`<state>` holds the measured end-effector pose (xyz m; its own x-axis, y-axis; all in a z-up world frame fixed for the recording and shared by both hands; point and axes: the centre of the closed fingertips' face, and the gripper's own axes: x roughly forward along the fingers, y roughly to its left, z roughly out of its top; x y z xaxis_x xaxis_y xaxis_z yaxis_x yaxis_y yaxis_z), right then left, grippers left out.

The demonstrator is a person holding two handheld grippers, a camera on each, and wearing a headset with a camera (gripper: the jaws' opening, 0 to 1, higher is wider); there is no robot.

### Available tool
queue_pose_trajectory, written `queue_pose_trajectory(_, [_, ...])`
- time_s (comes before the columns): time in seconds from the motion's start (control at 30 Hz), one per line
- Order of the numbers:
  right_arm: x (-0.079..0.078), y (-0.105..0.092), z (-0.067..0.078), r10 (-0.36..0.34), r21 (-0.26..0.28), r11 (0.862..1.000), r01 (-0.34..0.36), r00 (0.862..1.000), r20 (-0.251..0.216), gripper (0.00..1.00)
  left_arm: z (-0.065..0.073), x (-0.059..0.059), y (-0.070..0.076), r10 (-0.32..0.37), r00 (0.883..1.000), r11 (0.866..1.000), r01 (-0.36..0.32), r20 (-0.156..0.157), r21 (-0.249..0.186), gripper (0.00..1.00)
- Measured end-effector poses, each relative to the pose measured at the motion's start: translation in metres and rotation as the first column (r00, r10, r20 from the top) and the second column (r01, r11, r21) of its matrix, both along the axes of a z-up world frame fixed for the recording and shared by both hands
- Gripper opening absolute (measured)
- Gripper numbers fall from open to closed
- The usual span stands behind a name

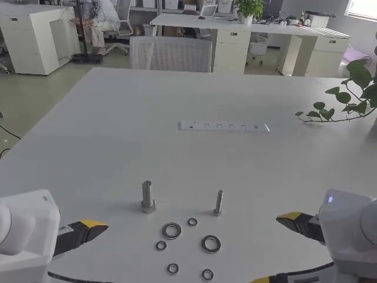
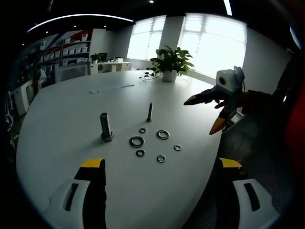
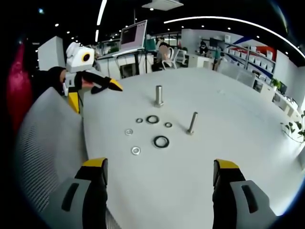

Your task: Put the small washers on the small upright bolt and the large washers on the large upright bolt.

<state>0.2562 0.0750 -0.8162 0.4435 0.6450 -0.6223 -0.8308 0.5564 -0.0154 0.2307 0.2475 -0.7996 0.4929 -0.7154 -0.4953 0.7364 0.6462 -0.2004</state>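
Observation:
On the white table (image 1: 118, 135) the large bolt (image 1: 146, 196) stands upright at the left and the thinner small bolt (image 1: 218, 202) at the right. In front of them lie two large washers (image 1: 171, 230) (image 1: 211, 243) and several small washers (image 1: 192, 222), all flat and loose. My left gripper (image 1: 82, 253) hovers open at the near left edge, and my right gripper (image 1: 274, 250) hovers open at the near right. Nothing sits between either pair of fingers. From the left gripper (image 2: 161, 164) the bolts (image 2: 105, 126) (image 2: 150, 111) lie ahead; the right gripper (image 3: 160, 164) faces the washers (image 3: 161, 141).
A white power strip (image 1: 224, 126) lies flat at mid-table beyond the bolts. A trailing plant (image 1: 350, 97) reaches in at the far right edge. A mesh chair (image 1: 171, 54) stands at the table's far side, with desks behind it.

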Motion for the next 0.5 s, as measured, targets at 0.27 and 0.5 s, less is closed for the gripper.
queue_pose_trajectory(0.27, [-0.0009, 0.0000, -0.0013, 0.002, -0.003, 1.000, -0.002, 1.000, -0.005, 0.92, -0.0017, -0.0009, -0.0006, -0.005, 1.000, 1.000, 0.005, -0.004, 0.001, 0.97])
queue_pose_trajectory(0.5, [-0.0022, -0.0004, -0.0021, 0.005, -0.011, 1.000, -0.005, 1.000, -0.009, 0.91, -0.0021, -0.0014, -0.0007, -0.007, 1.000, 1.000, 0.007, -0.005, -0.002, 0.97])
